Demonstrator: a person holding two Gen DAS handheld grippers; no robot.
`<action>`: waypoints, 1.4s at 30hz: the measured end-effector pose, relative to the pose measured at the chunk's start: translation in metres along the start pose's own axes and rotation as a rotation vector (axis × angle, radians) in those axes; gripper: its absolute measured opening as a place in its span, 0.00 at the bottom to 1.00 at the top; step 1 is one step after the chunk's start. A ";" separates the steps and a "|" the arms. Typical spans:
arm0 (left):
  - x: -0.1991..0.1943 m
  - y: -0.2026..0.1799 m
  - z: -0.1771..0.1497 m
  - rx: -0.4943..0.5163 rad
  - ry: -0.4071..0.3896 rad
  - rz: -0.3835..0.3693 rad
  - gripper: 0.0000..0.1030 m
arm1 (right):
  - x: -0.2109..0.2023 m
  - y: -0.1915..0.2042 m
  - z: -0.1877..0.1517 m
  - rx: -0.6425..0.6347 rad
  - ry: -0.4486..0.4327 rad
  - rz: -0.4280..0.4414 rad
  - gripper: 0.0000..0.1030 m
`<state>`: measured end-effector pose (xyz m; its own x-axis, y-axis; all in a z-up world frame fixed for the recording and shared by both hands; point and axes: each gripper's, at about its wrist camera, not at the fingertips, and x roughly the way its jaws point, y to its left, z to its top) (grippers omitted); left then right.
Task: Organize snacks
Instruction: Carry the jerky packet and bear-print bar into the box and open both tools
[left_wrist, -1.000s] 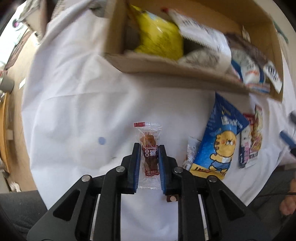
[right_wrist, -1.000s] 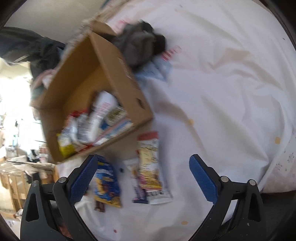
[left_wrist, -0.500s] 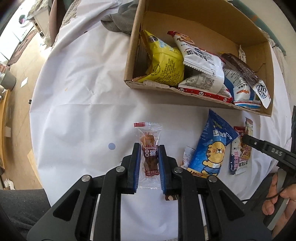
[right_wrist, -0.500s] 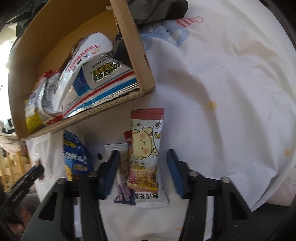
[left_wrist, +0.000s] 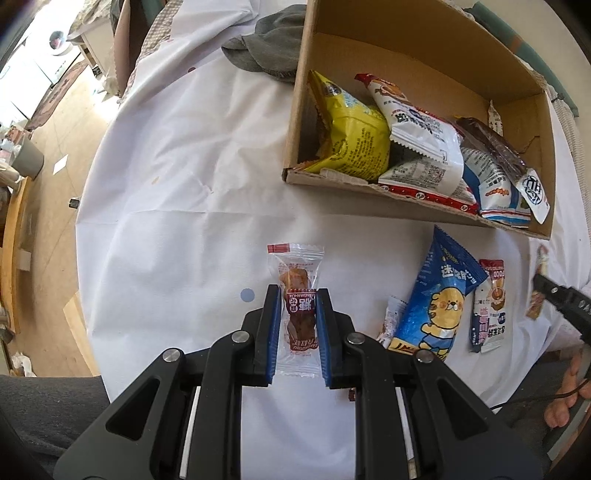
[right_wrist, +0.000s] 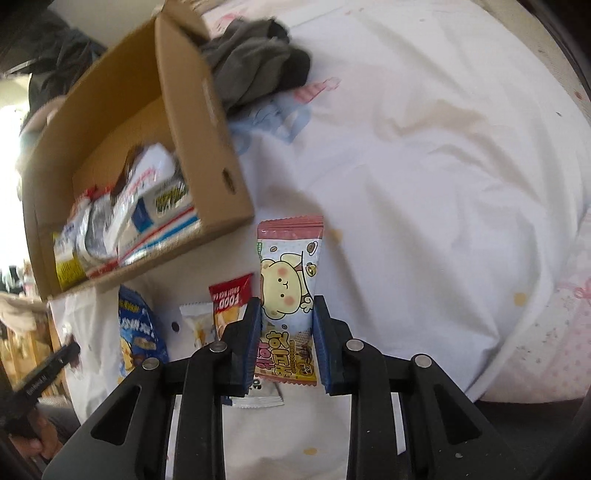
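Note:
My left gripper (left_wrist: 296, 301) is shut on a small clear packet with a brown snack (left_wrist: 297, 295), held above the white cloth. My right gripper (right_wrist: 285, 314) is shut on a pink packet with a cartoon bear (right_wrist: 290, 280), lifted off the cloth. The cardboard box (left_wrist: 421, 48) at the upper right of the left wrist view holds several snack bags, among them a yellow bag (left_wrist: 351, 136). The same box (right_wrist: 199, 122) appears at the upper left of the right wrist view.
On the cloth lie a blue tiger bag (left_wrist: 439, 299), a red-topped packet (left_wrist: 489, 306) and a small white packet (left_wrist: 393, 323). A grey cloth heap (right_wrist: 255, 70) lies beside the box. A person's hand (left_wrist: 569, 398) shows at the lower right.
My right gripper closed from wide open onto the pink bear packet and lifted it. The left gripper rose with the brown snack packet still in it.

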<state>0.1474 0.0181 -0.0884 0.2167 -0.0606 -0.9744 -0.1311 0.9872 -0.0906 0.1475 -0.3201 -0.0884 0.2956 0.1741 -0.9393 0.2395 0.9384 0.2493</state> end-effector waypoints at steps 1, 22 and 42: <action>-0.001 0.001 0.000 -0.003 -0.005 0.005 0.15 | -0.007 -0.003 0.001 0.015 -0.032 -0.006 0.27; -0.104 0.013 0.031 -0.065 -0.352 -0.066 0.15 | -0.082 0.086 0.023 -0.221 -0.355 0.379 0.27; -0.060 -0.030 0.089 0.069 -0.405 -0.029 0.15 | -0.010 0.132 0.051 -0.285 -0.210 0.373 0.28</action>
<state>0.2244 0.0054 -0.0093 0.5844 -0.0396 -0.8105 -0.0567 0.9944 -0.0894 0.2230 -0.2134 -0.0345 0.4994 0.4766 -0.7235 -0.1705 0.8728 0.4573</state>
